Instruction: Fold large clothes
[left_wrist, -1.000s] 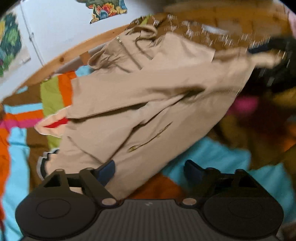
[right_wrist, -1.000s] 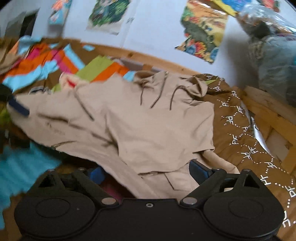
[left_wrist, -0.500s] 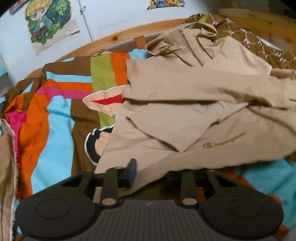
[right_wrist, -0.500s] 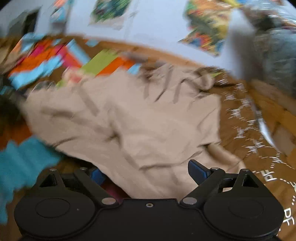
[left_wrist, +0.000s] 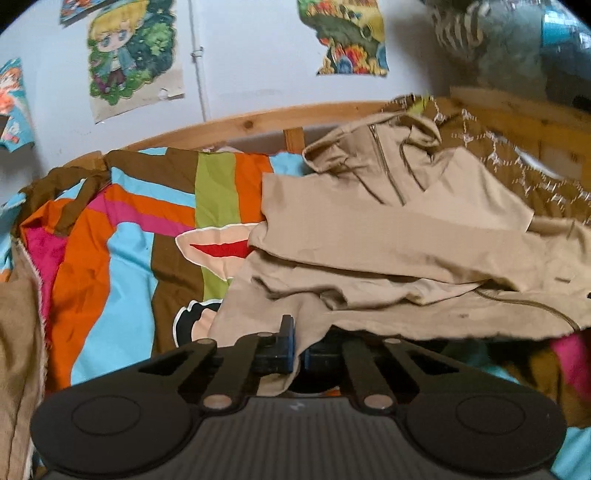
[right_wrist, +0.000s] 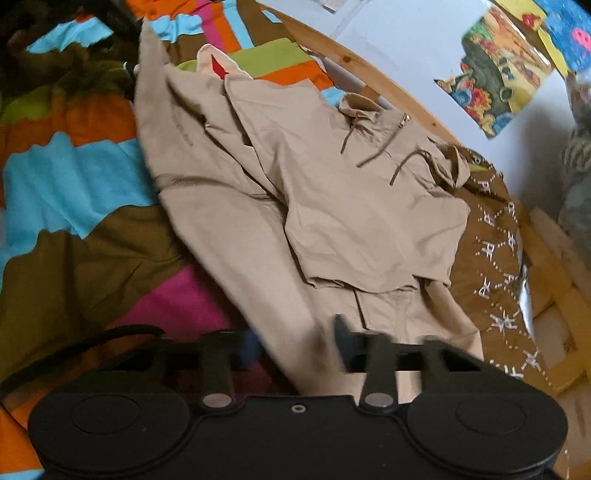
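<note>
The left gripper's (left_wrist: 297, 354) fingers are clenched on the near hem of the beige hoodie (left_wrist: 388, 236). The right gripper's (right_wrist: 295, 343) fingers are closing, hoodie (right_wrist: 314, 192) fabric between them and their pads blurred. The hoodie lies rumpled on the striped bed cover (left_wrist: 110, 258), spreading toward one o'clock, hood farthest. A wooden bed frame (left_wrist: 240, 123) stands at twelve o'clock, posters (left_wrist: 129, 59) on the wall beyond.

Soft, even daylight, no glare. Fisheye bends the edges, corners go black. Right wrist view's fingers (right_wrist: 341, 334) are motion-blurred; left view sharper.
</note>
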